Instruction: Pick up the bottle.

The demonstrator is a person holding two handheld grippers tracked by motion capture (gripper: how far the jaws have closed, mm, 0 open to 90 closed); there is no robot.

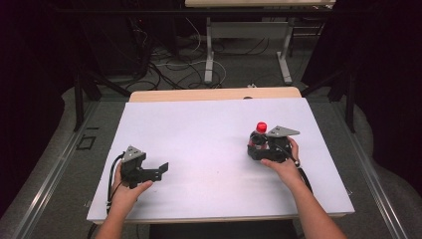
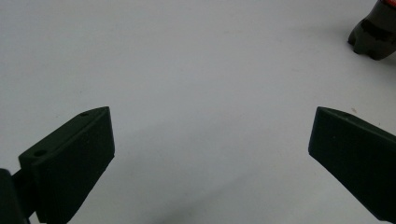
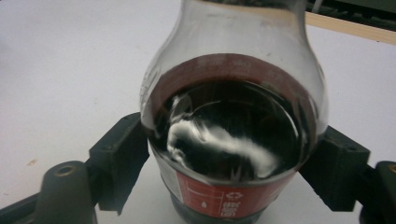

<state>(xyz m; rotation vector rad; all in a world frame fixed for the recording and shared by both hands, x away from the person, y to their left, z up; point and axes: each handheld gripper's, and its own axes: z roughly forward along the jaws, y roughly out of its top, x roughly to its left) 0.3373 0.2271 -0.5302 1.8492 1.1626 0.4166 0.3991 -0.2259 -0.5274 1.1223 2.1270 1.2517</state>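
1. A small clear plastic bottle of dark cola with a red screw cap and a red label (image 1: 259, 135) stands upright on the white sheet covering the bench (image 1: 209, 129), in its right half, nearer the right edge than the middle and about midway between the far and near edges
2. The right gripper (image 1: 258, 148), a black two-jaw tool with a grey three-cornered plate on top, sits just on the near side of the bottle in the person's right hand (image 1: 284, 167)
3. In the right gripper view the bottle (image 3: 233, 135) stands between the two black jaws; each jaw lies against the bottle's side at the level of the red label, so the tongs are closed on the bottle, drawn in to the bottle's width
4. The dark liquid inside shows a pale foamy swirl at its surface
5. The left gripper (image 1: 160, 171), also black with a grey plate, rests near the near left corner of the white sheet, held by the left hand (image 1: 127, 191), well apart from the bottle
6. In the left gripper view its jaws stand wide apart over bare white sheet (image 2: 201, 84) with nothing between them; the bottle's dark base (image 2: 373, 39) shows far off at the upper right corner
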